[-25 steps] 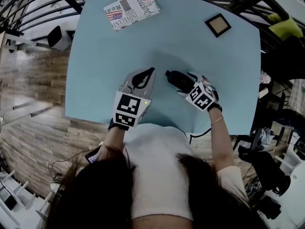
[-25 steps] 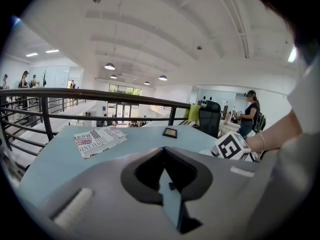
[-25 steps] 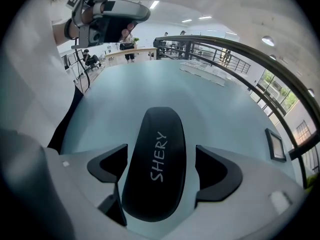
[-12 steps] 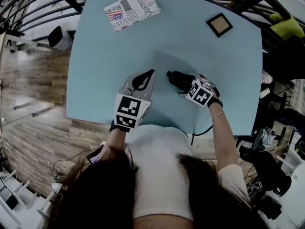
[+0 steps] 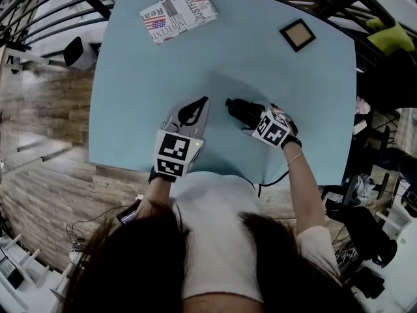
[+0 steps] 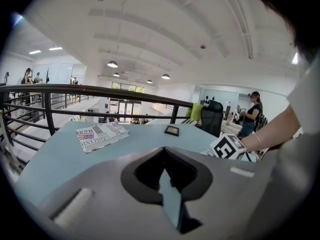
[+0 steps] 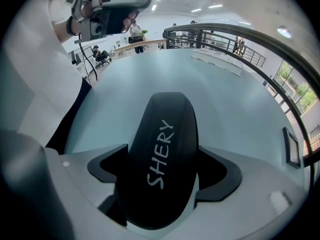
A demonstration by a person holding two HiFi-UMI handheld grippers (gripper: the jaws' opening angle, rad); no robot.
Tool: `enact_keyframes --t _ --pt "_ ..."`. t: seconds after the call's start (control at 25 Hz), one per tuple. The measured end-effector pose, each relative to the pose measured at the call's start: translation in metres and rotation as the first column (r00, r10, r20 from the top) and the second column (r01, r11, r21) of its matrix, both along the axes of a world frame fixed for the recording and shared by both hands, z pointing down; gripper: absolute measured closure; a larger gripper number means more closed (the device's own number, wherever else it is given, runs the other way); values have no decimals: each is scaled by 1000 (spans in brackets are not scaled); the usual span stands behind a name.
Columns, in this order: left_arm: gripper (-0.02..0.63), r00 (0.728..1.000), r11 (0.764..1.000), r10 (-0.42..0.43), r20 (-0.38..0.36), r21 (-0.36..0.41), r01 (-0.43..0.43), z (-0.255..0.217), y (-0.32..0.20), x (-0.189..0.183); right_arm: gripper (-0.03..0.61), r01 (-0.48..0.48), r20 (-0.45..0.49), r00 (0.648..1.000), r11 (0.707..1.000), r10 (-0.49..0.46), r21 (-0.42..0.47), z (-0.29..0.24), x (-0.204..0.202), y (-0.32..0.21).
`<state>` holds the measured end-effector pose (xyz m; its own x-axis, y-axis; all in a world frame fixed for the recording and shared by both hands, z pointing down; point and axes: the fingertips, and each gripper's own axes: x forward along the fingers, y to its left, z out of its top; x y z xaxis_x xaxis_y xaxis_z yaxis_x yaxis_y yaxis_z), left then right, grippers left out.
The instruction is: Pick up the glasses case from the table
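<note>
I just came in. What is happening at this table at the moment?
A person stands at the light blue table with a hand-held gripper in each hand. The right hand-held gripper is closed on the black oval glasses case printed SHERY. Whether the case is off the table yet cannot be told. The left hand-held gripper is shut and empty beside it.

Open-plan office, mezzanine level: black railing [image 6: 75, 90], office chair [image 6: 216, 118], pendant ceiling lights [image 6: 112, 64], standing person [image 6: 250, 115].

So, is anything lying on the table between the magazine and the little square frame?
Nothing: in the head view, the stretch between the magazine and the frame is bare blue table.
</note>
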<state>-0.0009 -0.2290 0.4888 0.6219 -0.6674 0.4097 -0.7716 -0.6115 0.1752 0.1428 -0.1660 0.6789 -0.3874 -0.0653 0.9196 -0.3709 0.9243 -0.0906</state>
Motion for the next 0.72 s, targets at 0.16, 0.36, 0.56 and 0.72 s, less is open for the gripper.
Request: enact_keyframes --t 0.16,0.36,0.56,0.72 --pt "557 1000 1000 -2 -1 -2 2 0 1 -1 183 -11 22 1000 1000 11 19 -1 1 1" --pt "557 1000 1000 2 -6 3 -2 -1 1 -1 186 -13 9 1000 1000 13 16 -1 0 0" --pt "557 1000 1000 3 -12 10 -2 -4 2 0 202 -16 -1 1000 1000 16 10 -2 1 0" --pt "557 1000 1000 3 -12 15 -3 -6 1 -3 215 -19 7 1000 1000 19 13 -2 -1 2"
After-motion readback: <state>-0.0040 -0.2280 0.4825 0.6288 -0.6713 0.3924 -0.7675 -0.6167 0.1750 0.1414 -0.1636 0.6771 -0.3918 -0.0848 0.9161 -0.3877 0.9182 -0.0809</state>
